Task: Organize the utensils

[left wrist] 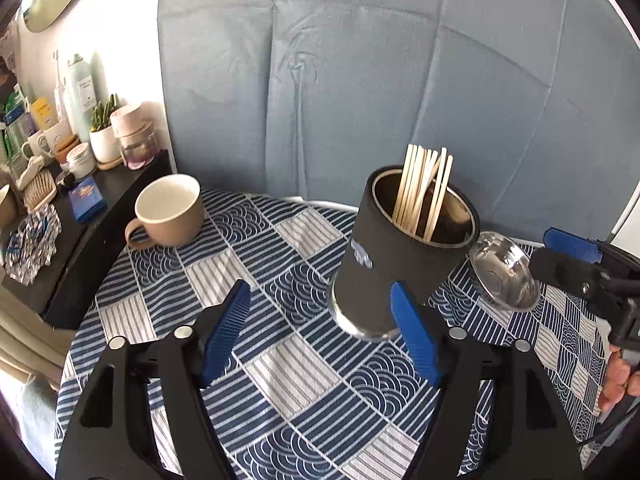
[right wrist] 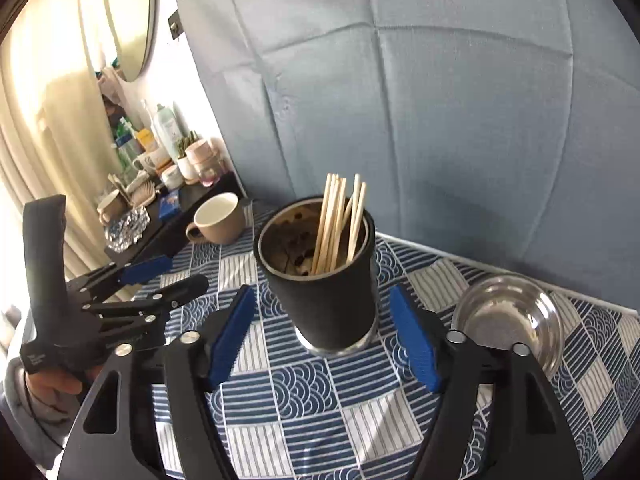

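Blue patterned cloth (left wrist: 280,364) covers the table, its near edge cut off by both gripper bodies. On it a black cylindrical holder (right wrist: 328,296) stands upright, filled with wooden chopsticks (right wrist: 338,224) whose lower ends are hidden inside. Left gripper (left wrist: 320,332) and right gripper (right wrist: 328,336) both gape wide, clamping nothing. Nearby sit a beige mug (left wrist: 170,210) and steel dish (right wrist: 508,316).

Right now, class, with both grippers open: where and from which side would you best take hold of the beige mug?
Probably by the handle of the mug. It stands upright on the tablecloth, its handle toward the near left, with bare cloth around it. The left gripper, nearest and open, could come from that side and close across the loop. The round body looks wider.
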